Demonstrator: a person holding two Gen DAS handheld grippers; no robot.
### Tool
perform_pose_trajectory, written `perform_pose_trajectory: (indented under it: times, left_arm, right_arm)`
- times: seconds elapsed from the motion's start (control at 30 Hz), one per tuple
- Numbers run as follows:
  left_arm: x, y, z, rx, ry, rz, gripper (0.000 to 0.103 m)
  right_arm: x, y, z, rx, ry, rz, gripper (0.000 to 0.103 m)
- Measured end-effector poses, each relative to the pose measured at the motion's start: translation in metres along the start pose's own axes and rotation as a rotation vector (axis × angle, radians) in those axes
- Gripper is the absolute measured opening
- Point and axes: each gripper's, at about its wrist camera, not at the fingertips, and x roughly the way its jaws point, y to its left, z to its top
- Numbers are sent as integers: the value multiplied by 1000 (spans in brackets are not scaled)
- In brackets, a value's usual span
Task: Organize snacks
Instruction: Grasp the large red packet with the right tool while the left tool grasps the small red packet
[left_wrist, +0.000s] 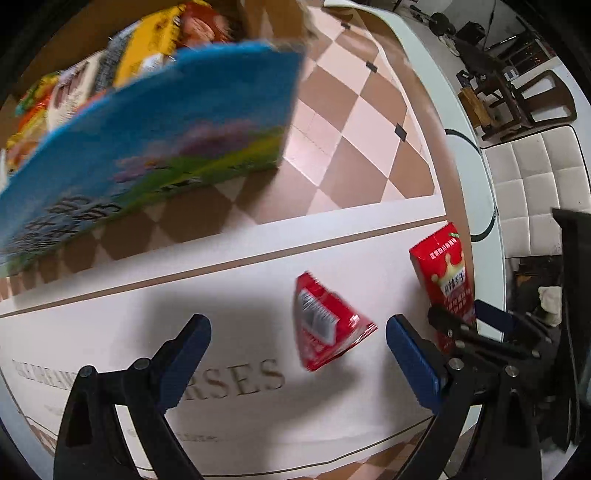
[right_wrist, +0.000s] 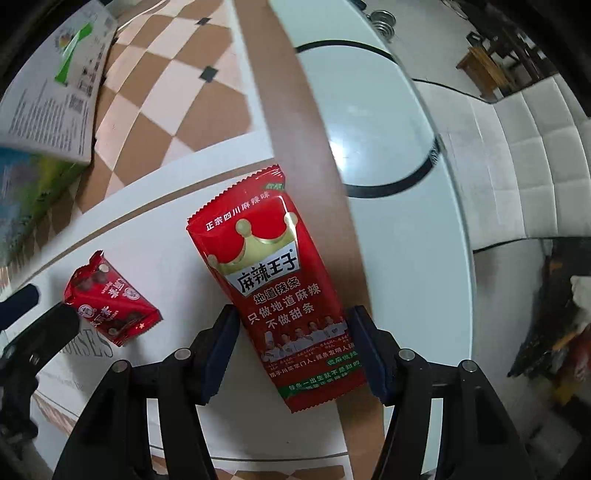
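A tall red spicy-strip packet (right_wrist: 280, 284) with a gold crown lies on the table; my right gripper (right_wrist: 291, 347) has its blue pads against both sides of its lower half. The same packet shows in the left wrist view (left_wrist: 445, 280), with the right gripper (left_wrist: 465, 317) on it. A small red candy packet (left_wrist: 325, 326) lies between the fingers of my left gripper (left_wrist: 299, 358), which is open and hovers above it. It also shows in the right wrist view (right_wrist: 110, 306). A blue and green box (left_wrist: 147, 144) holds several snack bags (left_wrist: 147, 51).
The table has a checkered cloth (left_wrist: 354, 122) and a white mat with gold lettering (left_wrist: 236, 384). The white table edge (left_wrist: 469, 155) curves at the right, with white padded seating (left_wrist: 539, 184) beyond. The box's printed side (right_wrist: 55, 88) shows at upper left in the right wrist view.
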Motion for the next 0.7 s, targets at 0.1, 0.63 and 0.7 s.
perform_pose_trajectory:
  times: [0.1, 0.63, 0.7]
  left_arm:
    - [6, -8, 5, 17, 21, 2, 96]
    - [12, -13, -7, 64, 48, 35, 38]
    - [8, -11, -6, 61, 39, 39, 38]
  right_arm:
    - [-1, -4, 6, 3, 8, -1, 64]
    - [-7, 14, -13, -13, -26, -41, 57]
    - [-9, 14, -15, 0, -33, -30, 56]
